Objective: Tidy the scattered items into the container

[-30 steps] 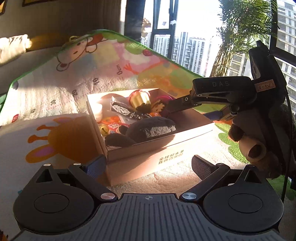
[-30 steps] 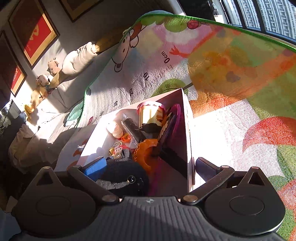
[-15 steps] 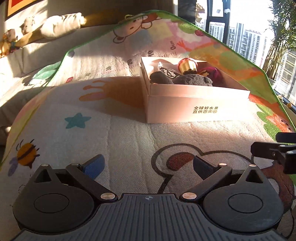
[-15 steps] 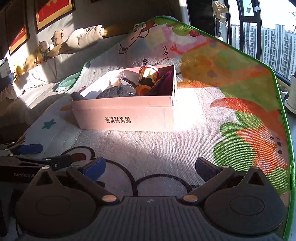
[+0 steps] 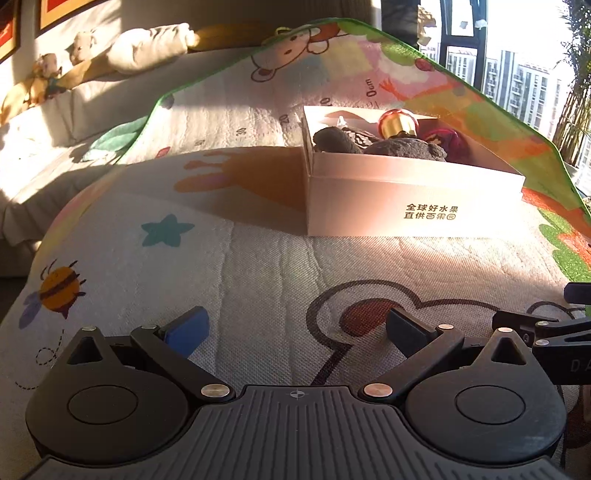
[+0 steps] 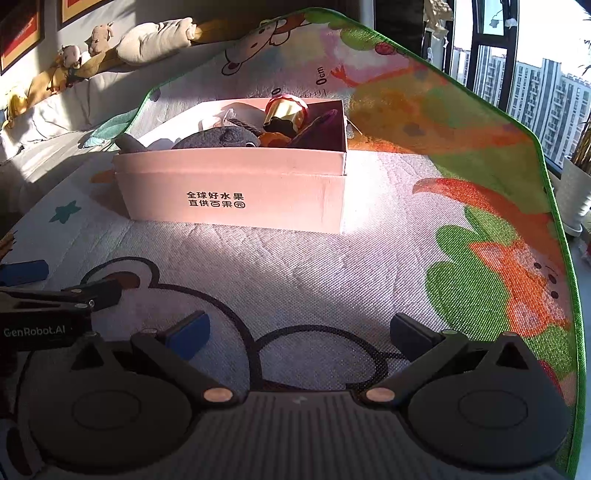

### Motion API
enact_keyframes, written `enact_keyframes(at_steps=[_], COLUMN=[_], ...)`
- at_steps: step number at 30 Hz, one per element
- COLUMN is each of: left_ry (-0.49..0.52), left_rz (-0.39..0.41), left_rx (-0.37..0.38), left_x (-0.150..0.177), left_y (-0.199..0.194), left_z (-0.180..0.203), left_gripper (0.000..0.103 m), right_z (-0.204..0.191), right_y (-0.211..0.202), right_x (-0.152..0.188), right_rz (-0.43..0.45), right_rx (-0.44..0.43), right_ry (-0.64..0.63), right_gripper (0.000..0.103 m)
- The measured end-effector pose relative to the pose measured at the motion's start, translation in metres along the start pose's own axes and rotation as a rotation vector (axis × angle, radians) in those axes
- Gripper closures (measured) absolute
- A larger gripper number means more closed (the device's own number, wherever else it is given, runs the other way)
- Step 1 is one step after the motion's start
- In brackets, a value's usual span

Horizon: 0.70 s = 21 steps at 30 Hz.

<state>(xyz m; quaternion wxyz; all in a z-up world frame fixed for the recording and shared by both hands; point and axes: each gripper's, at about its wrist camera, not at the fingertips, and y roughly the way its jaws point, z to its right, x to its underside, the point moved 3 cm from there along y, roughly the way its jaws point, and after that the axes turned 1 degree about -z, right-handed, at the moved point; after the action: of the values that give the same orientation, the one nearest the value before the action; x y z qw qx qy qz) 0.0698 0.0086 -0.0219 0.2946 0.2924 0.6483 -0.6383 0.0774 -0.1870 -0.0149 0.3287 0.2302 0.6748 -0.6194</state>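
pale pink box (image 6: 236, 184), cartoon-printed green-edged mat (image 6: 369, 266), red-gold toy (image 6: 284, 114)

Both cameras are sitting low over the play mat (image 5: 258, 258), looking forward between their own fingers. The left camera is looking at the pink box (image 5: 406, 199) from its left front corner, a bit farther back. The right camera is facing the pink box (image 6: 236, 192) front on, nearer. Each is catching the other gripper at its edge, and both are sharing the box, mat and window.

A home living room — a colourful cartoon-printed children's play mat (image 6: 406, 155), plush animal toys (image 6: 74, 59) along a pale sofa (image 5: 44, 140), framed wall pictures (image 6: 22, 33).
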Motion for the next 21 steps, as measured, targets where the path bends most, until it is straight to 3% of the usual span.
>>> enact_keyframes(at_steps=[6, 21], left_ry=[0.0, -0.002], left_rz=[0.001, 0.0], left_rx=[-0.001, 0.002], left_x=[0.0002, 0.0002], left_y=[-0.0009, -0.0003], left_z=[0.0032, 0.0017], left_gripper=[0.0, 0.0], right_z=[0.001, 0.0013], right_y=[0.0045, 0.0044], right_x=[-0.001, -0.001], right_rz=[0.044, 0.044], right_rx=[0.002, 0.003], right_ry=[0.002, 0.003], right_gripper=[0.0, 0.0])
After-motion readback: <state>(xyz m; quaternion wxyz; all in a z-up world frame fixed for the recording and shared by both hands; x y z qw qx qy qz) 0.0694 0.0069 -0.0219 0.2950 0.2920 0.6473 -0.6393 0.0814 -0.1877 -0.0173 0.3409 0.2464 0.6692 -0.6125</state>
